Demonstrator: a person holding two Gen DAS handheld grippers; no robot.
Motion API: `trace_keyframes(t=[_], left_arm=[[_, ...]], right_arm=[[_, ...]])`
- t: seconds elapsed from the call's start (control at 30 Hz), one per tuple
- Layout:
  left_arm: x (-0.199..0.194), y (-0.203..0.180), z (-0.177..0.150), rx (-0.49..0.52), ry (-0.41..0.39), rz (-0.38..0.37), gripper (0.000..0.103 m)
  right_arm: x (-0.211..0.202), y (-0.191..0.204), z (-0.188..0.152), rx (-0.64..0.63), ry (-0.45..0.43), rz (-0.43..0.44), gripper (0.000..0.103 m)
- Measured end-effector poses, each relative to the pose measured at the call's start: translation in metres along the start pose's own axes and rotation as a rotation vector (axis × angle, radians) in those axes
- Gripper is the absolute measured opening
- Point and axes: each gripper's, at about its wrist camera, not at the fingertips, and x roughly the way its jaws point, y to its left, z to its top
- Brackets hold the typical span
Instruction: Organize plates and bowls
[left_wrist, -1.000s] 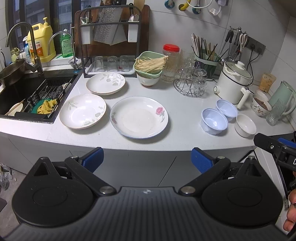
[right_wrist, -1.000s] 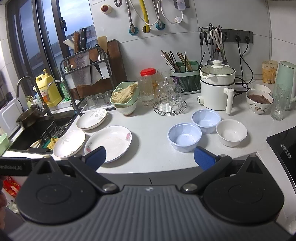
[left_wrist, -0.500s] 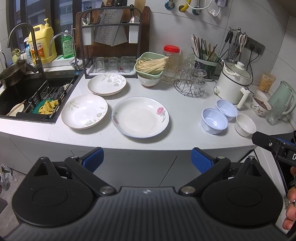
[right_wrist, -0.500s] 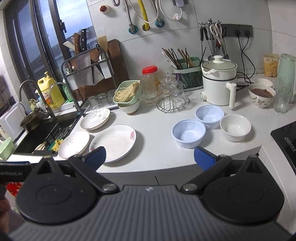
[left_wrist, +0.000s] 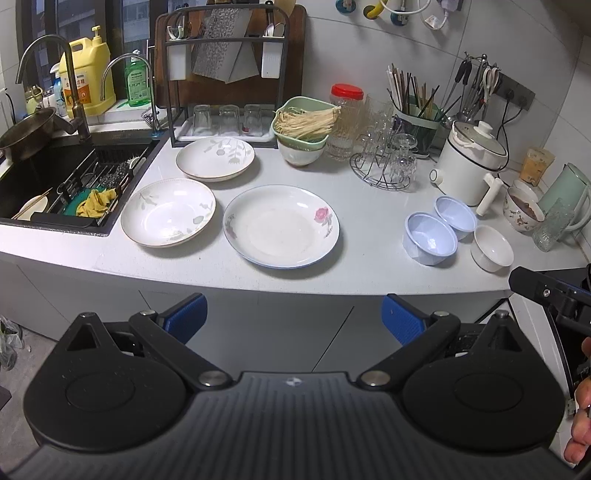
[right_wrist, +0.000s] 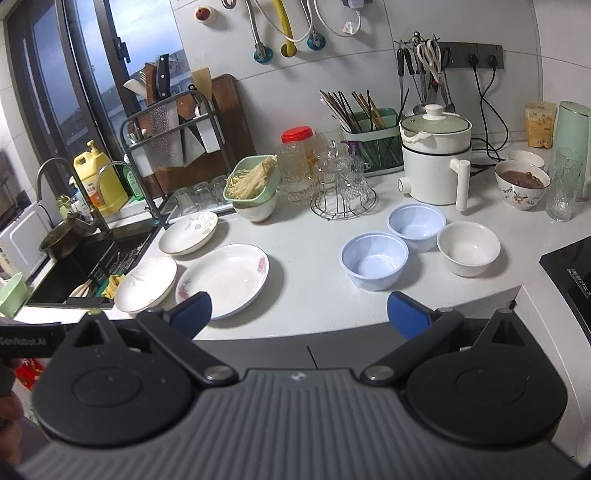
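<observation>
I hold both grippers back from the counter, short of its front edge. The left gripper has its jaws spread wide with nothing between them, and the right gripper is likewise wide open and empty.

Going left to right from the left gripper's view: beyond and left of its left jaw sits the sink. Ahead of that jaw lies a leaf-patterned plate, and farther back, behind it, a second leaf-patterned plate. Straight ahead, in line with the gap between the jaws, lies the larger rose plate, just beside the near leaf plate; whether their rims touch I cannot tell. Beyond the right jaw stand two pale blue bowls, one behind the other and close together, with a white bowl just right of them.

From the right gripper's view, the rose plate sits just beyond the left jaw, the blue bowls lie ahead near the right jaw, and the white bowl stands farther right.
</observation>
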Motion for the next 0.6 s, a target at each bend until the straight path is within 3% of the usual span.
trace_keyframes(t=[0.33, 0.6], left_arm=[[0.007, -0.008, 0.004, -0.005, 0.040, 0.001, 0.102], [0.012, -0.008, 0.002, 0.015, 0.006, -0.001, 0.102]], right_arm=[[0.003, -0.004, 0.001, -0.005, 0.002, 0.002, 0.103], [0.009, -0.005, 0.001, 0.024, 0.016, 0.000, 0.103]])
